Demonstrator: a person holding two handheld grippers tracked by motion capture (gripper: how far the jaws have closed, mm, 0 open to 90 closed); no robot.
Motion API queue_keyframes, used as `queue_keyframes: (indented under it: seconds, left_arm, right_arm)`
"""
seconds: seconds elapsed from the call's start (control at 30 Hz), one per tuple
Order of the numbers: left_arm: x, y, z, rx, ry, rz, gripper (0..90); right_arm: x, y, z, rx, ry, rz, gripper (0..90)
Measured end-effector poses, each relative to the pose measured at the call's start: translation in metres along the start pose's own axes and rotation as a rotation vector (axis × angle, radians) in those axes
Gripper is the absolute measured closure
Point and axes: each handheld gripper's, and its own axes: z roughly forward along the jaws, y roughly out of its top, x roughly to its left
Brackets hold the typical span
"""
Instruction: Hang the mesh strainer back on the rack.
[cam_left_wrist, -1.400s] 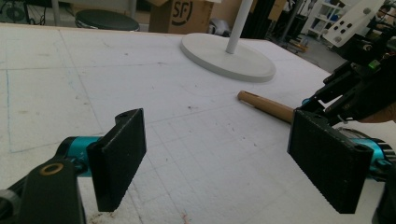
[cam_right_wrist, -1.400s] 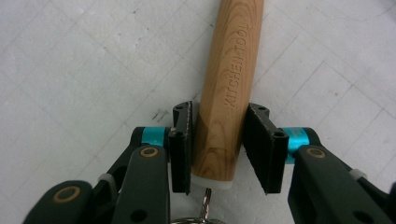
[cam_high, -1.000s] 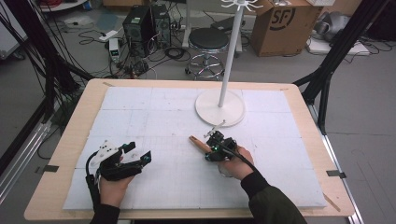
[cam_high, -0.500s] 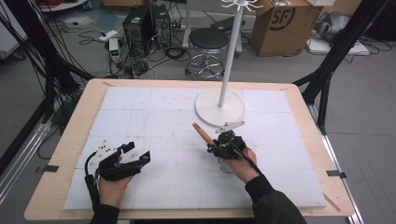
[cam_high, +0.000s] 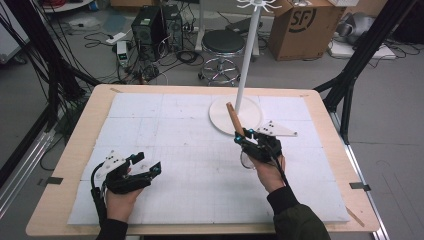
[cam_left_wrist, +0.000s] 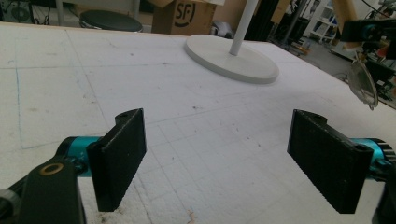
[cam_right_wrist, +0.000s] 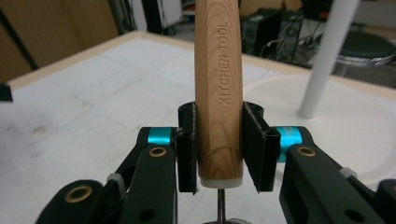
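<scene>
Right gripper: its two jaws squeeze the wooden handle of a kitchen tool, near the handle's bottom end.
Handle: sticks up in the air, leaning toward the white stand.
Left gripper: jaws wide apart, nothing between them, low over the white mat.

Both grippers are black, with teal collars and brass-ringed pivots behind flat black pads. The left gripper and the right gripper each carry a grey three-cornered plate on top. A dark olive sleeve sits behind the right one.
</scene>
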Motion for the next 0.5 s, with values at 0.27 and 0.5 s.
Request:
queue_keyframes:
  seconds: [0.27, 0.5]
  left_arm:
    - [0.0, 0.0, 0.0, 0.004, 0.001, 0.0, 20.1]
    - [-0.001, -0.001, 0.001, 0.003, 0.0, 0.001, 20.2]
  right_arm:
    - [-0.014, 0.006, -0.014, -0.144, -0.005, 0.063, 68.8]
    - [-0.017, 0.012, -0.021, -0.242, -0.02, 0.079, 68.8]
